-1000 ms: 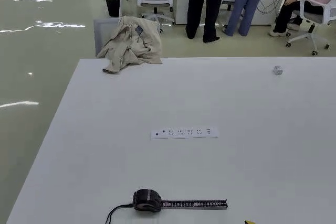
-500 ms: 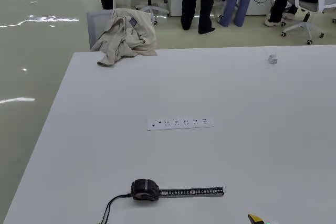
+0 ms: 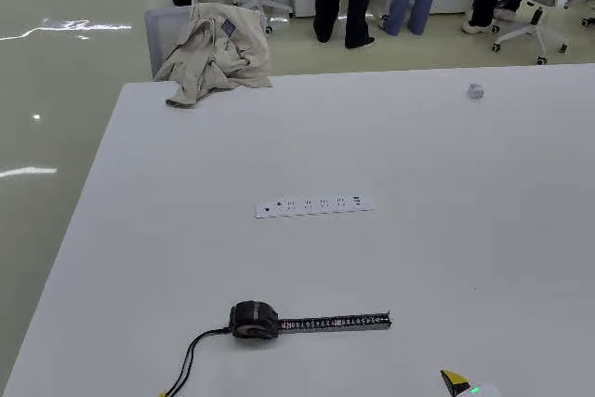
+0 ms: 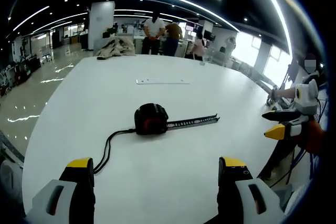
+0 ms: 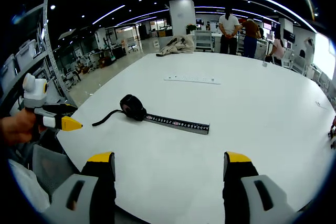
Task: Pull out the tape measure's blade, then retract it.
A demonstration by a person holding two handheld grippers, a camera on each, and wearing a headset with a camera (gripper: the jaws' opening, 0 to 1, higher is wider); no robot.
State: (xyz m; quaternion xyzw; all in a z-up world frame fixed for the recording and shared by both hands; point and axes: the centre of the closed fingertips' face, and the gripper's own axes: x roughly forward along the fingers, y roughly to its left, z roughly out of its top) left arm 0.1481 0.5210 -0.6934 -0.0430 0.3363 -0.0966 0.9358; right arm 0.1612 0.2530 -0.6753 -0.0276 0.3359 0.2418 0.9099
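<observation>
Tape measure [image 3: 255,320], a rounded black case with ruled blade [image 3: 335,323] partly out, lies by the smooth white worktop's [image 3: 418,183] near edge; left tongs [image 4: 155,164] and right tongs [image 5: 169,157] gape wide, empty.

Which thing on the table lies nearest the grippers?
The black tape measure, blade partly out; the white power strip and the grey ball lie farther away.
</observation>
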